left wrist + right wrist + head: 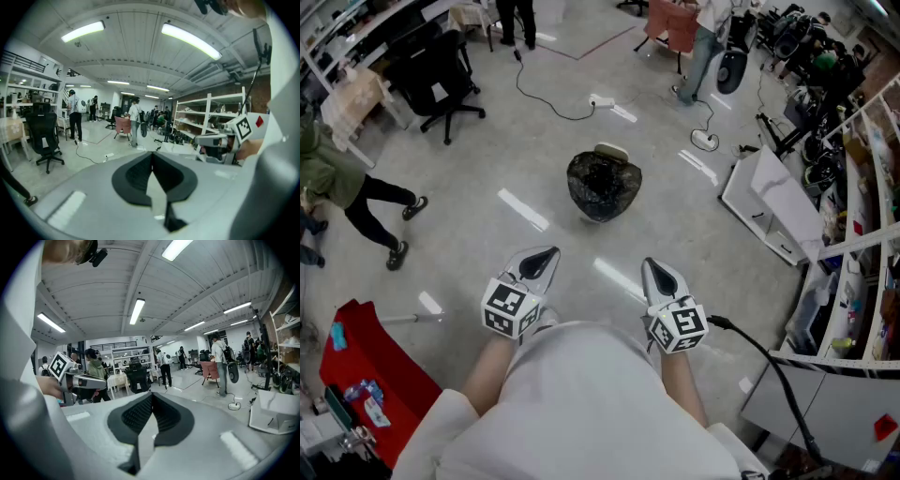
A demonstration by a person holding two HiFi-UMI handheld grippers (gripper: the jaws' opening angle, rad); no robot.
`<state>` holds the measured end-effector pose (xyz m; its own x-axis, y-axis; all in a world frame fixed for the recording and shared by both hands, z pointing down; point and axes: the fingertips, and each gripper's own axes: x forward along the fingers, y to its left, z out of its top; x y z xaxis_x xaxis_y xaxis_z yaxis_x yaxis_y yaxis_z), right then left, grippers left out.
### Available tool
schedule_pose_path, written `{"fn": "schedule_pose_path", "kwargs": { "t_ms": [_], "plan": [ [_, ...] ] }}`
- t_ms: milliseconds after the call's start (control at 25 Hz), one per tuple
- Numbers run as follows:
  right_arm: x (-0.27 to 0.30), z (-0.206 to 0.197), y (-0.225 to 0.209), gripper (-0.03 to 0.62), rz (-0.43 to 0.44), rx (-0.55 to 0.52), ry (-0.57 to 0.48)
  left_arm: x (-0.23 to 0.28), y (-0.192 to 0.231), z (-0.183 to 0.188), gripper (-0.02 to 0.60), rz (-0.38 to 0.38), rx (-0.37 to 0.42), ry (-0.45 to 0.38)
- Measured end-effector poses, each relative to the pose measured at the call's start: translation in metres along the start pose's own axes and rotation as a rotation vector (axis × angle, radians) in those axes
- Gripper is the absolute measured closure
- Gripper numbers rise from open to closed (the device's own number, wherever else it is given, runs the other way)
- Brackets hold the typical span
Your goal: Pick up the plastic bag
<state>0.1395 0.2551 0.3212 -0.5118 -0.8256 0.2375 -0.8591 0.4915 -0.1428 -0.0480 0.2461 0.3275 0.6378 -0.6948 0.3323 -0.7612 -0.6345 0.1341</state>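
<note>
White top (591,403) of the person wearing the camera fills the bottom of the head view, both forearms reaching out from under it. Grey floor (487,244) all round, with streaks of light glare. Shelving (862,234) packed with clutter runs down the right edge, and a white cabinet (769,202) lies tipped on the floor beside it. Red cart (370,370) at lower left. Black office chair (436,75) upper left, a person in green (337,183) walking near it. Plastic bag (603,185), black, lines a round bin (612,151) standing on the floor ahead of both grippers, well apart from them and roughly centred between them. Left gripper (544,255) jaws closed together, nothing between them. Right gripper (656,268) the same, pads meeting, empty. Both point forward and slightly down, held side by side with a gap between. Marker cube (510,307) on the left one, another (677,326) on the right. Power strip (602,100) with a black cable (546,103) lies beyond the bin
</note>
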Motion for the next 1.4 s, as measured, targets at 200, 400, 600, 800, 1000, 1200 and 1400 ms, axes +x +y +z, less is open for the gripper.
{"fn": "schedule_pose_path", "kwargs": {
  "t_ms": [200,400,600,800,1000,1200,1400],
  "plan": [
    [-0.001,-0.002,0.001,0.599,-0.005,0.004,0.004,0.0,0.0,-0.002,0.575,-0.007,-0.005,0.004],
    [-0.001,-0.004,-0.001,0.599,-0.013,0.005,0.01,0.003,0.0,-0.004,0.575,-0.016,-0.008,0.008],
    [0.0,-0.004,0.0,0.598,-0.015,0.005,0.015,0.004,0.0,-0.005,0.575,-0.023,-0.009,0.013],
    [0.007,-0.004,0.01,0.598,0.011,0.003,0.024,-0.001,0.01,-0.006,0.575,-0.023,-0.012,0.012],
    [0.017,-0.005,0.023,0.597,0.005,0.012,0.023,-0.01,0.026,-0.012,0.575,-0.026,-0.017,0.018],
    [0.029,-0.01,0.041,0.597,-0.003,0.013,0.019,-0.022,0.044,-0.018,0.575,-0.039,-0.015,0.021],
    [0.041,-0.014,0.059,0.592,-0.021,-0.002,0.019,-0.034,0.063,-0.027,0.576,-0.061,-0.011,0.034]
  ]
}}
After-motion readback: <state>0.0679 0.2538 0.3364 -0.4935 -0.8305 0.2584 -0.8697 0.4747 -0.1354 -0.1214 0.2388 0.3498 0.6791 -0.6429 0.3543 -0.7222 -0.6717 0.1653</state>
